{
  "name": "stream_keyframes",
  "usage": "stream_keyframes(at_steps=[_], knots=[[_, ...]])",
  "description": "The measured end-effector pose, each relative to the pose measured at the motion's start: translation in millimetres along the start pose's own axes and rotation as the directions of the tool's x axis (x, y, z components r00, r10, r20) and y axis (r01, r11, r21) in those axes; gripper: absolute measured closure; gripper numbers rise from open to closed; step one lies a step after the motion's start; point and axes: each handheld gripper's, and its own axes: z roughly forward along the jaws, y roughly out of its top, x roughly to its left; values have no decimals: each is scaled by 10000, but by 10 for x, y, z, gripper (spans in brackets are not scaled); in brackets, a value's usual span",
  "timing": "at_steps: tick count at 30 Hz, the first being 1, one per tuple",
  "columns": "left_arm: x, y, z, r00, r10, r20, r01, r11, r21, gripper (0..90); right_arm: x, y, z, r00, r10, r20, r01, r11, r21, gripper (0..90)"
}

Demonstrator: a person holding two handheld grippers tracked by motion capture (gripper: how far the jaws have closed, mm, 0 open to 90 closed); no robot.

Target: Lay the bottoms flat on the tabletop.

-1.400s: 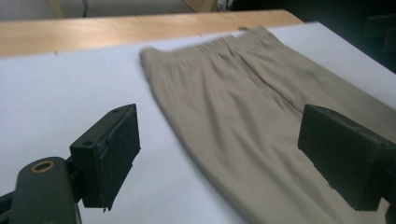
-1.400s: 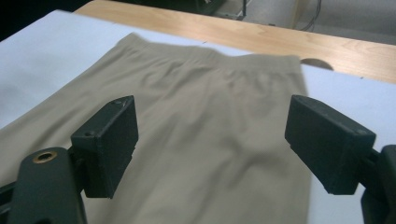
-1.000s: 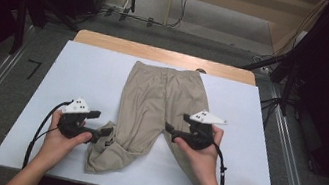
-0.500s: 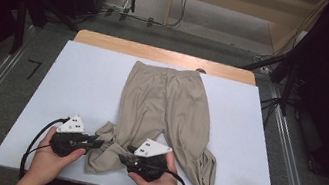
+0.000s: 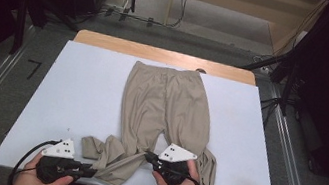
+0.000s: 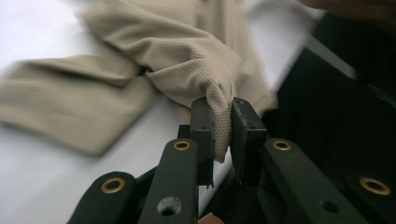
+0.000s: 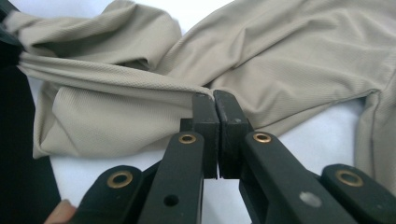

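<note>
Your beige trousers (image 5: 163,105) lie flat on the white worktop (image 5: 76,93), waistband at the far edge, legs running toward you. Your left hand-held gripper (image 5: 88,170) sits at the near edge and is pinched on a bunched fold of the left leg's hem; in the left gripper view the cloth (image 6: 219,100) sticks up between the jaws. Your right hand-held gripper (image 5: 147,156) is just beside it, near the crotch, jaws closed on the edge of that same leg (image 7: 205,91), which stretches between the two.
</note>
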Motion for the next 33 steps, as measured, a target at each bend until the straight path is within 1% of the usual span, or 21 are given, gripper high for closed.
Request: stream_keyframes(at_steps=[1,2,3,5,6,7,8,9,10,12,13,15,16,17,18,21,23,25,28,30,33], knots=[[-19,20,-3,9992,295,-258,-299,9995,-139,746,10,-11,1,9999,-169,-23,169,9999,-34,861],[-16,40,-6,9984,393,-416,-405,9988,-279,664,19,-19,-7,9997,-181,-146,180,9998,-30,853],[14,72,-9,9973,337,-652,-368,9982,-467,566,19,-25,-10,9996,-202,-209,201,9998,-66,846],[153,145,-2,9934,-85,-1147,5,9975,-700,399,11,-39,-38,9999,-154,-69,154,9999,-68,845],[217,167,9,9901,-303,-1370,192,9965,-813,371,2,-47,-54,9999,-106,-31,106,9999,-61,845],[270,186,40,9871,-402,-1550,280,9964,-800,359,-6,-56,-67,10000,-15,4,15,10000,-56,844],[309,206,88,9840,-413,-1732,301,9973,-669,341,-14,-69,-75,10000,16,-4,-16,10000,-58,838],[333,223,144,9830,-371,-1799,279,9982,-535,310,-12,-81,-82,10000,87,43,-87,10000,-28,828],[354,237,203,9828,-279,-1827,222,9992,-331,305,-16,-94,-83,10000,57,48,-57,10000,-22,824],[380,248,312,9808,-268,-1930,268,9996,-25,311,-14,-115,-87,10000,64,68,-64,10000,6,822],[378,244,355,9798,-245,-1982,285,9994,171,401,-11,-129,-90,9999,72,96,-73,10000,31,822],[336,227,385,9760,21,-2179,46,9995,303,556,-10,-145,-93,9999,89,125,-89,10000,5,822],[322,228,370,9783,84,-2070,18,9988,486,663,-7,-150,-97,9998,94,150,-95,10000,31,822],[313,229,355,9815,23,-1913,99,9980,627,730,-6,-154,-98,9998,52,201,-53,10000,31,822],[286,221,333,9879,-62,-1551,186,9967,789,775,-6,-157,-98,9997,30,234,-30,10000,28,822],[154,166,295,9932,72,-1164,42,9953,967,803,-2,-166,-104,9996,24,293,-25,10000,25,823],[21,102,278,9981,-125,-595,189,9939,1086,805,8,-173,-114,9995,-60,310,58,10000,57,823],[-105,49,283,9993,9,-370,36,9923,1235,802,12,-186,-130,9994,-131,317,128,9999,84,821],[-316,-35,294,9997,-105,224,76,9921,1249,761,18,-227,-156,9993,-161,325,156,9997,167,801],[-460,-89,326,9982,61,598,-136,9920,1259,684,20,-256,-170,9993,-140,341,132,9996,247,779],[-631,-132,349,9919,379,1215,-539,9899,1310,527,26,-291,-197,9990,-132,434,115,9992,393,746]])
